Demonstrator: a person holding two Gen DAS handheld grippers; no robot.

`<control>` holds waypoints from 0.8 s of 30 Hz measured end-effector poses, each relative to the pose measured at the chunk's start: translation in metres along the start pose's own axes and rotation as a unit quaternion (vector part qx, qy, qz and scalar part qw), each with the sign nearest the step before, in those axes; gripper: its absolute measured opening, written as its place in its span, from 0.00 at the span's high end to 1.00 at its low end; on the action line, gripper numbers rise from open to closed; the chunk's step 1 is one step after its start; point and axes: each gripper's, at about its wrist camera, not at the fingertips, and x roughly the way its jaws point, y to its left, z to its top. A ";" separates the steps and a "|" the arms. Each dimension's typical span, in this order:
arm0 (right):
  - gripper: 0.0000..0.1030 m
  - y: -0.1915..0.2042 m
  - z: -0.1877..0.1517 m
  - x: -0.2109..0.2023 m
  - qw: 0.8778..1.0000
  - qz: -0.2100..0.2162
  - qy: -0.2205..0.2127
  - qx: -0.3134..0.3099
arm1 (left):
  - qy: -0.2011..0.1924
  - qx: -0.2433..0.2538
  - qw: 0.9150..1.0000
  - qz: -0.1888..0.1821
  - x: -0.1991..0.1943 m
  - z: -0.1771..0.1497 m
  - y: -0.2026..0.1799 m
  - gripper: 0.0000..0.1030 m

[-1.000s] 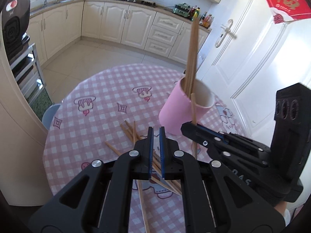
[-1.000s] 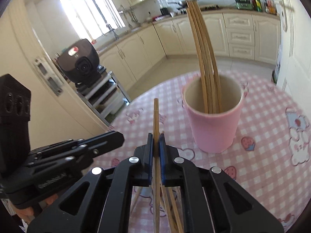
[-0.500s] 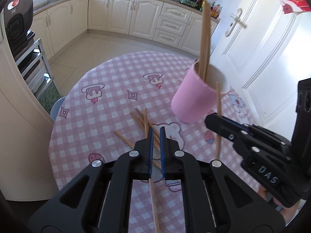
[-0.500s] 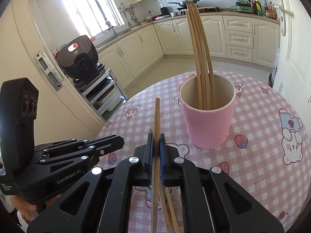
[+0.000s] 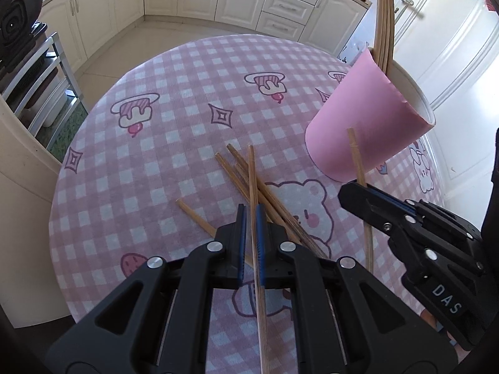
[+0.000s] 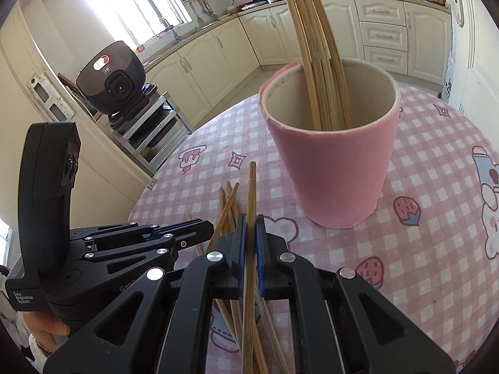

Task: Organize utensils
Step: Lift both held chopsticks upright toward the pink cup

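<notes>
Both claws lower now, right claw (image 6: 251, 227) clamped on chopstick (image 6: 251, 187) pointing up toward cup (image 6: 336, 174); left claw (image 5: 251, 218) together.

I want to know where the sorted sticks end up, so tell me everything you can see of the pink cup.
The pink cup is a tall, tapered holder, wider at its open top, with a matte pink outside, a beige inside and a thick pale rim. It stands upright on the pink checked tablecloth. Several long wooden chopsticks stand in it, leaning on the rim. No gripper touches it.
</notes>
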 end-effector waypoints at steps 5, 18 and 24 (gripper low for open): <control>0.95 -0.003 -0.001 0.007 1.000 0.005 0.006 0.001 | 0.004 0.002 1.000 0.000 0.004 0.002 -0.003 0.93; 0.95 -0.005 -0.003 0.010 1.000 0.006 0.010 0.006 | -0.002 0.003 1.000 0.007 0.007 0.003 -0.005 0.57; 0.95 -0.004 -0.004 0.011 1.000 0.009 0.012 0.002 | 0.009 0.004 1.000 0.005 0.015 0.002 -0.004 0.74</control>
